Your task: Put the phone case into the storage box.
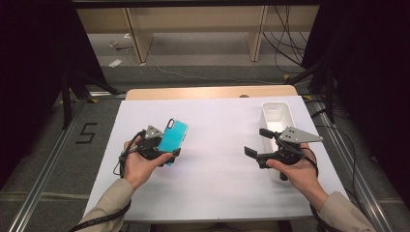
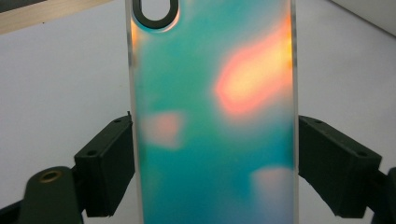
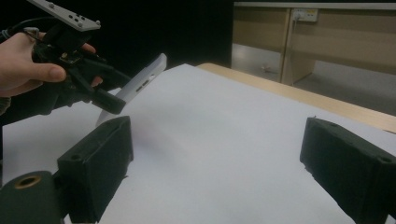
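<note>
I see the phone case (image 2: pixel 212 116) clamped by its long edges in my left gripper (image 1: pixel 162 150), lifted at the table's (image 1: pixel 217 188) left; its near end is cut off. My right gripper (image 1: pixel 256 145) is spread, empty, beside the white bin (image 1: pixel 276 112).

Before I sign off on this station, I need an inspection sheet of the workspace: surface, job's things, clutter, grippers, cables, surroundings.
Surface: white sheet over a wooden table, no marks seen.
Job's things: teal phone case, held off the sheet, tilted, camera cut-out at its far end; white bin at the sheet's right edge, nothing seen inside.
Clutter: nothing seen on the sheet.
Grippers: left gripper shut on the case's long edges; right gripper open, nothing between its jaws, beside the bin.
Cables: gripper cable looped at the left wrist; loose cables on the floor behind.
Surroundings: wooden shelving at the back, dark curtains on both sides.
</note>
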`<action>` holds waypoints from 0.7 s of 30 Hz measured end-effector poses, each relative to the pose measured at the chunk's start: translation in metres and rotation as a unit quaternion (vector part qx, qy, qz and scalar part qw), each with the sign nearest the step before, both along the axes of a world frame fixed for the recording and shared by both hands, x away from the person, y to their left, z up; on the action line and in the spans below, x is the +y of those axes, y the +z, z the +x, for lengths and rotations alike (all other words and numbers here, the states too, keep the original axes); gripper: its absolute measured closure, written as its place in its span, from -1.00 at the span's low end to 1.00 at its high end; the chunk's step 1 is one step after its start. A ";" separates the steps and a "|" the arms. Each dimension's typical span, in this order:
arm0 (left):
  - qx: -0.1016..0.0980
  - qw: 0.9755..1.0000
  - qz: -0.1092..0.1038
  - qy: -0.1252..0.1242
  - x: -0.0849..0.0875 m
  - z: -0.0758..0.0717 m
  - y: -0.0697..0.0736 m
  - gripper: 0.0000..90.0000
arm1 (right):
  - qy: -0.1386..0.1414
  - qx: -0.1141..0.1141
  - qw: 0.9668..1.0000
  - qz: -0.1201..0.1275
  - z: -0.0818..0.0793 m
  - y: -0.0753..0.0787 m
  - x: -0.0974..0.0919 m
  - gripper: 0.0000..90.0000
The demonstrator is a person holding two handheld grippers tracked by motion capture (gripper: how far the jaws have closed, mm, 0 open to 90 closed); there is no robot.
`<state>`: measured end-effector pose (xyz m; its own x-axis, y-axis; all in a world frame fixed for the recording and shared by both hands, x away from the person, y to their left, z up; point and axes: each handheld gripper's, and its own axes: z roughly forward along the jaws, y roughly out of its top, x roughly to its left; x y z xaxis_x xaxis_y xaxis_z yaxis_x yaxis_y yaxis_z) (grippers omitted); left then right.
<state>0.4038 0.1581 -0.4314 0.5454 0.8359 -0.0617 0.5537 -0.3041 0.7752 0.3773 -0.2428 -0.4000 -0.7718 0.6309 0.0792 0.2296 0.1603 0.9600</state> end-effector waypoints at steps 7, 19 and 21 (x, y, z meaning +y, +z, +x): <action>-0.009 1.000 -0.001 -0.005 -0.006 -0.002 0.002 -0.63 | -0.002 0.000 1.000 0.002 0.004 0.001 0.005 -0.76; -0.018 1.000 -0.001 -0.018 -0.015 -0.006 0.004 -0.63 | -0.007 0.004 1.000 -0.001 0.010 0.002 0.016 -0.74; -0.019 1.000 0.000 -0.020 -0.017 -0.006 0.004 -0.63 | -0.007 0.004 1.000 -0.001 0.012 0.002 0.017 -0.73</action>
